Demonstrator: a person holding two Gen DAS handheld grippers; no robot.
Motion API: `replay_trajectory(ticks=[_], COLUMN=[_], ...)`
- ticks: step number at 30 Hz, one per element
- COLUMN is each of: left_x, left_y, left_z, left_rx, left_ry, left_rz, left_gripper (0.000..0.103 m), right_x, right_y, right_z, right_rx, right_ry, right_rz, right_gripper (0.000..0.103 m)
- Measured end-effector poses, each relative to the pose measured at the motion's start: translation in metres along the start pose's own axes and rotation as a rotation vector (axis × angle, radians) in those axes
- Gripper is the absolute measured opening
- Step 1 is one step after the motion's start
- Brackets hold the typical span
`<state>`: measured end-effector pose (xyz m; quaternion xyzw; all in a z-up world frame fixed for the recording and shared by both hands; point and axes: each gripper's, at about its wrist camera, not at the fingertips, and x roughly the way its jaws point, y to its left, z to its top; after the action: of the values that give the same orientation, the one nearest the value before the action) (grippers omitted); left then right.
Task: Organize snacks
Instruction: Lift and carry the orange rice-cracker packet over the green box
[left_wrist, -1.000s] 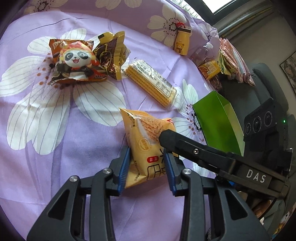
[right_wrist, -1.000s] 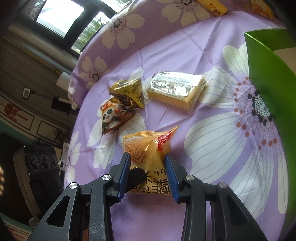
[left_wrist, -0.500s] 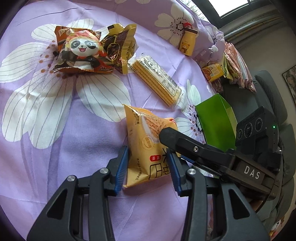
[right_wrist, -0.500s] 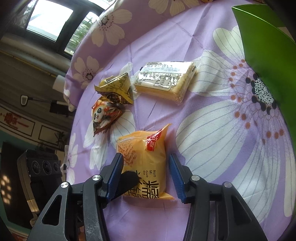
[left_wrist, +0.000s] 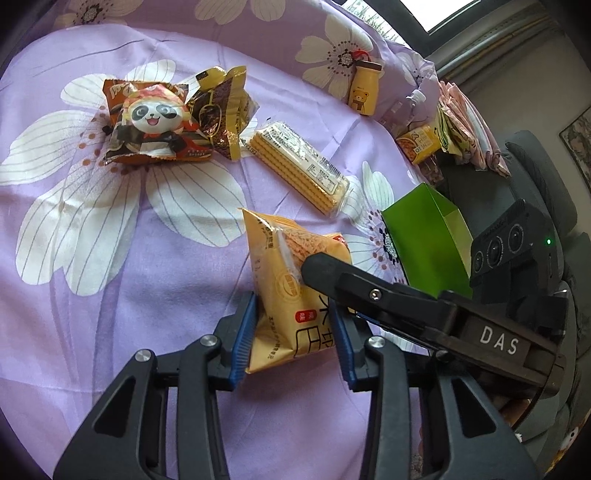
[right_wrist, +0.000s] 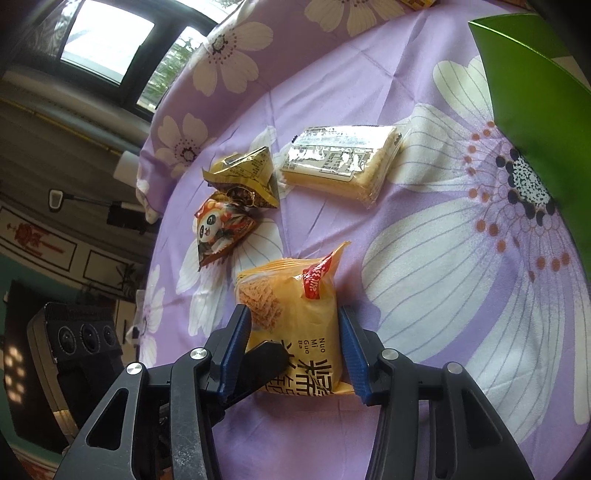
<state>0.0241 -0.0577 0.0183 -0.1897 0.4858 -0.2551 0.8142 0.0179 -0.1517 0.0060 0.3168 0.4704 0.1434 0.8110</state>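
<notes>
A yellow rice-cracker snack bag (left_wrist: 291, 295) lies on the purple flowered cloth. My left gripper (left_wrist: 293, 338) has its blue pads against both sides of the bag. My right gripper (right_wrist: 295, 350) also straddles the same bag (right_wrist: 295, 317), its pads close to the bag's sides. One right finger (left_wrist: 369, 291) crosses over the bag in the left wrist view. The green box (left_wrist: 428, 240) stands open to the right; it also shows in the right wrist view (right_wrist: 535, 110).
A panda snack bag (left_wrist: 155, 125), a gold-brown packet (left_wrist: 221, 107) and a wafer pack (left_wrist: 299, 166) lie further off on the cloth (left_wrist: 110, 258). A yellow bear bottle (left_wrist: 364, 90) and more packets (left_wrist: 424, 142) sit at the far edge.
Both grippers opened slightly half a second ago and have since narrowed again around the yellow bag. The bag has stayed on the cloth, with the left wrist view drawn back a little.
</notes>
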Motion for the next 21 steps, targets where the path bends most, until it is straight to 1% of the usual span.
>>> replay_trajectory(ticks=[2,4,7,9,13,16,21], left_x=[-0.002,-0.006,-0.014,-0.019,-0.031,-0.042,-0.054], left_y=[-0.006,-0.009,-0.016,-0.02,-0.032,-0.042,-0.058], left_z=[-0.001,0.0,-0.001,-0.002,-0.004,-0.007,-0.01], left_rx=[0.025,0.029,0.05,0.064,0.091,0.116,0.154], left_ry=[-0.018,-0.04,-0.087,-0.11,-0.153,-0.198,-0.221], left_rz=[0.009,0.001,-0.004,-0.02,-0.037,-0.042,-0.076], left_gripper=[0.04,0.039,0.04,0.039,0.039,0.039,0.038], right_x=[-0.004,-0.01,-0.02,-0.029,-0.046,-0.059,-0.085], right_y=[0.004,0.01,0.015,0.019,0.029,0.035,0.044], right_z=[-0.001,-0.001,-0.002,-0.002,-0.005,-0.007,-0.013], right_rx=[-0.017,-0.036,-0.051,-0.069,-0.107,-0.128,-0.159], right_ry=[-0.013,-0.033,-0.065,-0.091,-0.139,-0.166,-0.222], right_rz=[-0.013,-0.026,-0.016,-0.011,-0.021,0.001,0.0], right_gripper=[0.05,0.05,0.05,0.051,0.051,0.051,0.052])
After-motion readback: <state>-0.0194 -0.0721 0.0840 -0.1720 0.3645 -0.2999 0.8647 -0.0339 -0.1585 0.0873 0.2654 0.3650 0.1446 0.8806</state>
